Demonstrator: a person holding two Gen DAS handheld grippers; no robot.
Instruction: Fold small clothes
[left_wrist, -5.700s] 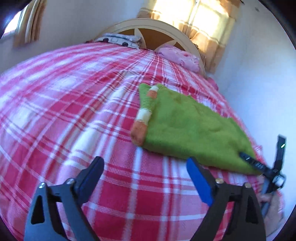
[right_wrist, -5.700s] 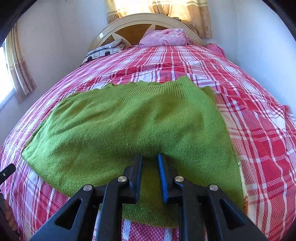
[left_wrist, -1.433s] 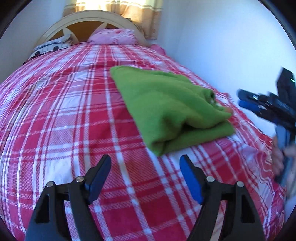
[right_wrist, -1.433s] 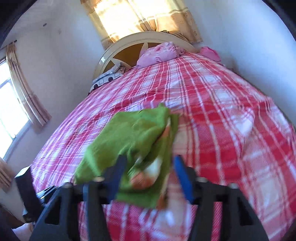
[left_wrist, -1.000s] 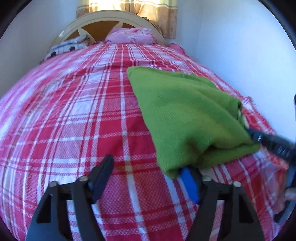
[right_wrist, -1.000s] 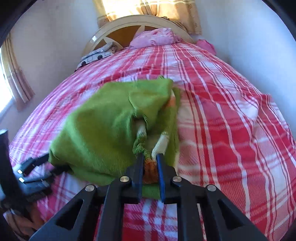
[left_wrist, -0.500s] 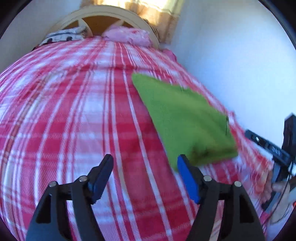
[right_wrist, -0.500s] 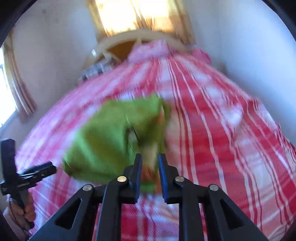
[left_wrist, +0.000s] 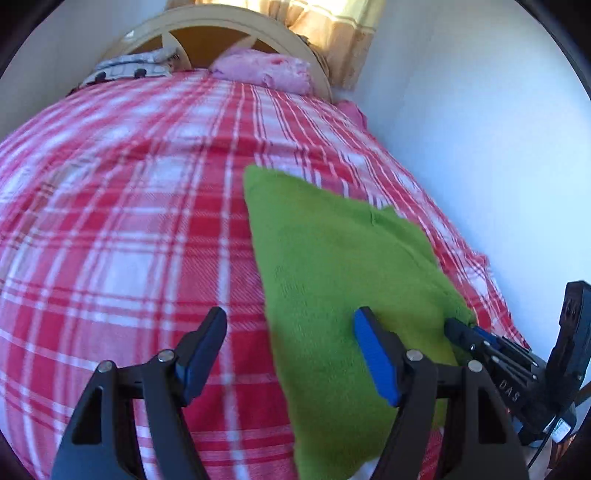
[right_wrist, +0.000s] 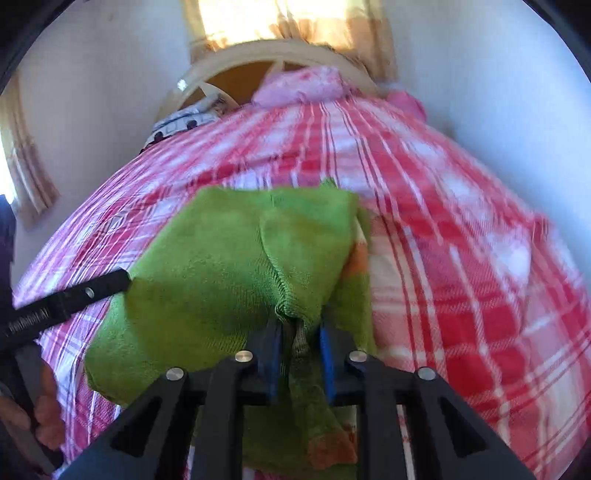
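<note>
Plaid-covered bed (left_wrist: 129, 229), arched headboard (left_wrist: 225, 26), sunlit curtains (right_wrist: 295, 22), white walls (left_wrist: 480, 129)

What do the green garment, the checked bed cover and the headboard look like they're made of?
Green garment: apparently knitted wool or acrylic, matte and fuzzy; ribbed stitches show along its fold.
Checked bed cover: woven cloth, probably cotton, matte; fine diagonal weave lines show in the red squares.
Headboard: probably painted wood, smooth cream frame around tan panels; too far off to be sure.

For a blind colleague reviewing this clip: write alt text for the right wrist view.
The right gripper is closing its jaws on a bunched edge of the folded green knit sweater, which lies on the red-and-white plaid bedspread. The left gripper reaches in from the left.
</note>
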